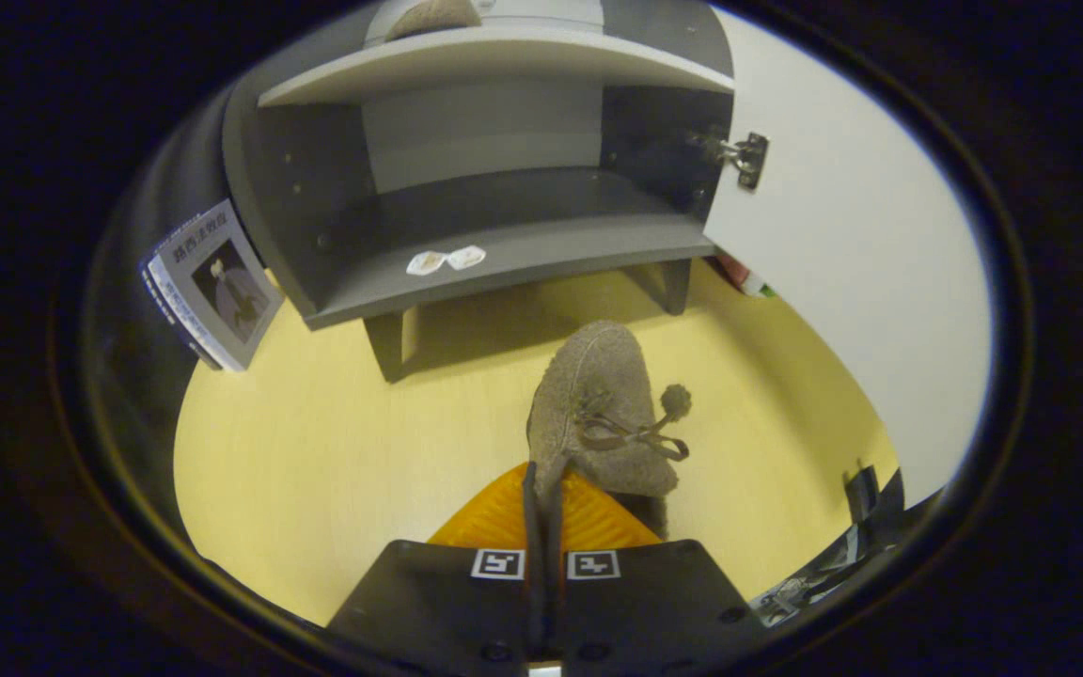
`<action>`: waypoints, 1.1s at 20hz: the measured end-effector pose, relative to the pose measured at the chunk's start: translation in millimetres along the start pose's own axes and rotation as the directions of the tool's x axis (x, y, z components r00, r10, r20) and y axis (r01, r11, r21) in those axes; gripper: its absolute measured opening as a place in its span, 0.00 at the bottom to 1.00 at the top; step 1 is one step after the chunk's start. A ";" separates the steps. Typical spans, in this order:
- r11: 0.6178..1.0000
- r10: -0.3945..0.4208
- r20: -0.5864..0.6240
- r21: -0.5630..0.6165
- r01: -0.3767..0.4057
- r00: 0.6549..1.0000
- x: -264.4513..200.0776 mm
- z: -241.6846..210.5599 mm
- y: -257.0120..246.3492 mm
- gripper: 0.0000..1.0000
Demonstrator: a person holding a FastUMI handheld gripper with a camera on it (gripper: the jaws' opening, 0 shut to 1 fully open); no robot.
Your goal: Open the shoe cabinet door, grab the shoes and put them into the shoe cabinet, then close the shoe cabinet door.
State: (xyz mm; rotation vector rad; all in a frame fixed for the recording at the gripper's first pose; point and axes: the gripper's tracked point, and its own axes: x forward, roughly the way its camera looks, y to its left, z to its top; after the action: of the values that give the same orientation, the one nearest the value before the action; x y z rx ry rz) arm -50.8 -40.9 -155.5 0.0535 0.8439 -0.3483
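Gripper [544, 489] pinches the felt shoe's [598, 404] collar; toe points straight ahead toward the open cabinet's lower shelf [523, 254].

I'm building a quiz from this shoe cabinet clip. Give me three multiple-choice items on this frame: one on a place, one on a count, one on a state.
1. Where is the booklet?
A. on the lower shelf
B. leaning beside the cabinet's left wall
C. under the shoe

2. How many pale slips lie on the lower shelf?
A. two
B. four
C. none

3. The cabinet door is:
A. shut
B. open
C. removed

Key: B, it stands on the floor against the cabinet; A, a pair of slips lies near the front edge; B, it swings out on its hinge. The gripper is shut on the shoe.
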 end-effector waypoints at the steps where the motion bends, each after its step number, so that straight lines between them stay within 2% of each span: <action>1: 1.000 -0.004 0.023 0.008 0.003 1.000 -5.2 10.4 -2.5 0.02; 8: 0.999 -0.007 0.171 0.041 0.000 0.985 -52.5 91.9 -20.4 0.03; 17: 1.000 -0.009 0.353 0.000 0.009 0.936 -125.1 209.6 -40.3 0.02; 22: 0.999 -0.005 0.423 -0.042 0.026 0.906 -134.3 264.3 -38.1 0.02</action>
State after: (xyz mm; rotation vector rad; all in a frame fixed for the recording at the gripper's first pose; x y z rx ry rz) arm 45.7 -87.7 123.5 -0.0718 0.4202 -0.3387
